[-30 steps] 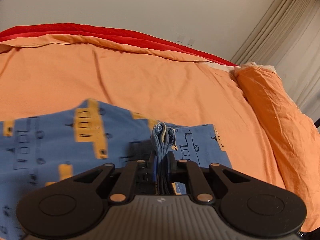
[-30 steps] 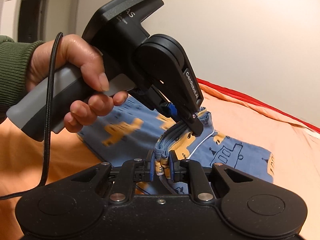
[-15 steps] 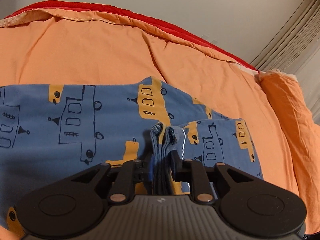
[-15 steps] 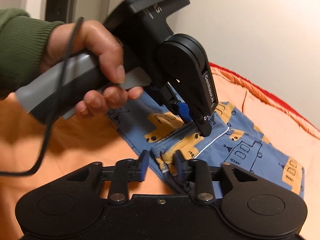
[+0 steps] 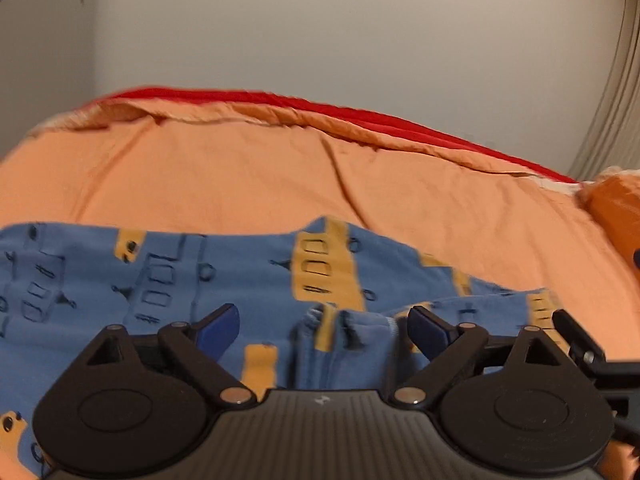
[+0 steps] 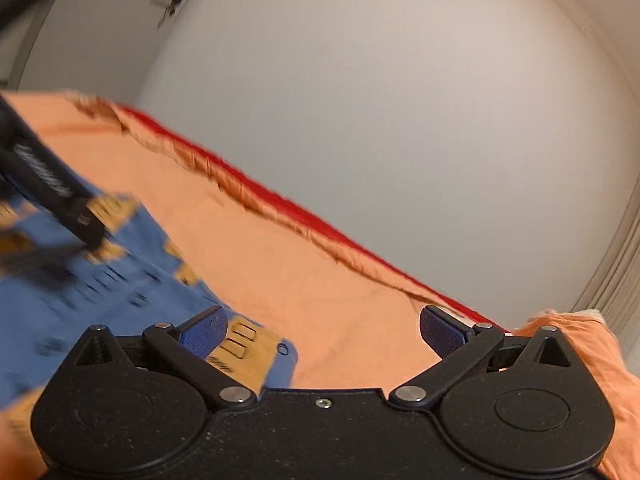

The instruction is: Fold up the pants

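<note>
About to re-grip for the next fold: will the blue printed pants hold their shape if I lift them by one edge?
Probably not. The blue printed pants look like thin, soft cloth, bunching at the released edge, so they would likely droop. They seem light, and may slide on the orange bedsheet.

The blue pants (image 5: 192,276) with yellow vehicle prints lie folded on the orange bedsheet (image 5: 248,176), edges bunched.

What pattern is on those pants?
Blue pants with orange and outlined boxy vehicle shapes; clearest in the left wrist view.
</note>
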Action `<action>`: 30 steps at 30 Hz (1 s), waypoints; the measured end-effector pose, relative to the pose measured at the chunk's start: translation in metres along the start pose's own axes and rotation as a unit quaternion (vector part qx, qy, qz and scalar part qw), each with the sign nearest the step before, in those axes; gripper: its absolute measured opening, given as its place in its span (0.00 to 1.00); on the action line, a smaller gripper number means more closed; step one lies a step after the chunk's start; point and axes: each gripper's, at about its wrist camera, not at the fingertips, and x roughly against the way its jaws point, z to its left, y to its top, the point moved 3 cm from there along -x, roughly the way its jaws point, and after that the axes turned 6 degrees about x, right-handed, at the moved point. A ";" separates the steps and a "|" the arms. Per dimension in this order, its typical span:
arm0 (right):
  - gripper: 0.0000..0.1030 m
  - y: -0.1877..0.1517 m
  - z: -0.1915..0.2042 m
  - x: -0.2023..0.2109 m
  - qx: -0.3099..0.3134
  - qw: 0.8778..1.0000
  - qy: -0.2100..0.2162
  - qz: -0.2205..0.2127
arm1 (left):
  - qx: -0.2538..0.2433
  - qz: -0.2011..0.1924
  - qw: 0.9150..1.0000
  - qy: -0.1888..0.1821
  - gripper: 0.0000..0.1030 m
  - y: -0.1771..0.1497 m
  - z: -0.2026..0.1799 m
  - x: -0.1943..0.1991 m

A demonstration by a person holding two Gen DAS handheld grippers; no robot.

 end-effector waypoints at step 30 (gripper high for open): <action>0.99 -0.034 0.038 0.046 0.028 0.999 -0.012 0.045 | 0.063 0.025 0.995 0.071 1.00 -0.010 0.089 0.110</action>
